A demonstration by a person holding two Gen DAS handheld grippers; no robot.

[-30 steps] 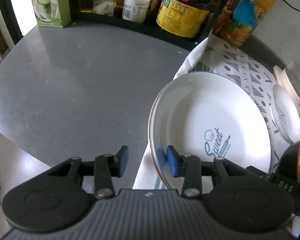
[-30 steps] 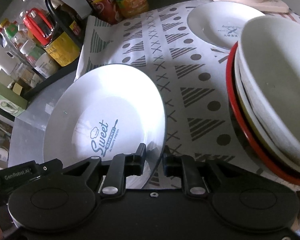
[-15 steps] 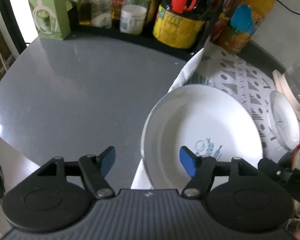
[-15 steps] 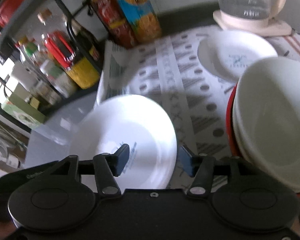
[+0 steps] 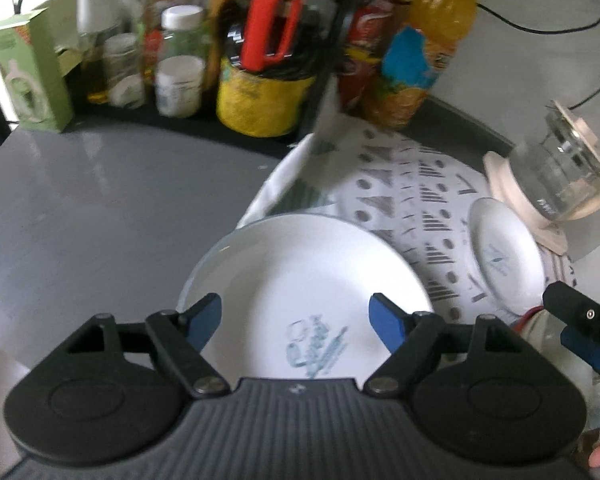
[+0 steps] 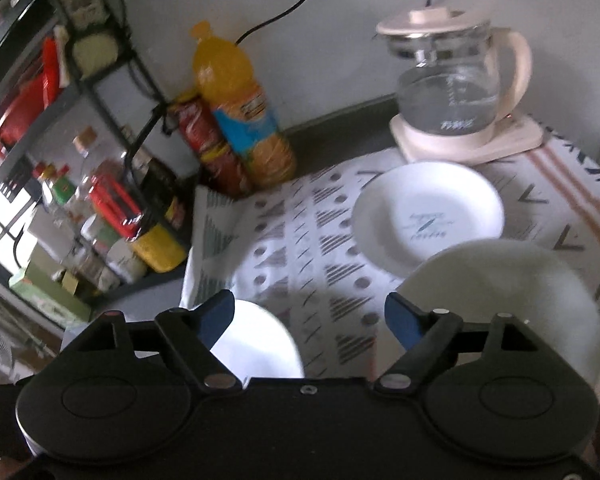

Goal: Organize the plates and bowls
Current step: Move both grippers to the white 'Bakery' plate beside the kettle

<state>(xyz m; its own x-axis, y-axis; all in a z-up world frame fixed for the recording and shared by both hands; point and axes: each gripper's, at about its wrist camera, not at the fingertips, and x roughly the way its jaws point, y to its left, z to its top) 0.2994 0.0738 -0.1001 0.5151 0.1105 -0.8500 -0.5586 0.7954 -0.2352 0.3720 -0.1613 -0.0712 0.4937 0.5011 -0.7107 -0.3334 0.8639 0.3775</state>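
A large white plate with a blue "Sweet" print lies half on the patterned cloth, half on the grey counter. My left gripper hovers above its near rim. The jaws are opening and the blue pads touch nothing. In the right wrist view the same plate shows low on the left. My right gripper hangs above the cloth, its jaws opening too, with nothing between them. A small white plate lies further back. Stacked white bowls stand at the right.
A glass kettle on a cream base stands at the back right, its cable running up the wall. An orange juice bottle and a black rack crowded with bottles line the back left. Bare grey counter stretches left of the cloth.
Both grippers let go of the large plate's rim, opened wide and rose away from it. The plate went from tilted to lying flat.
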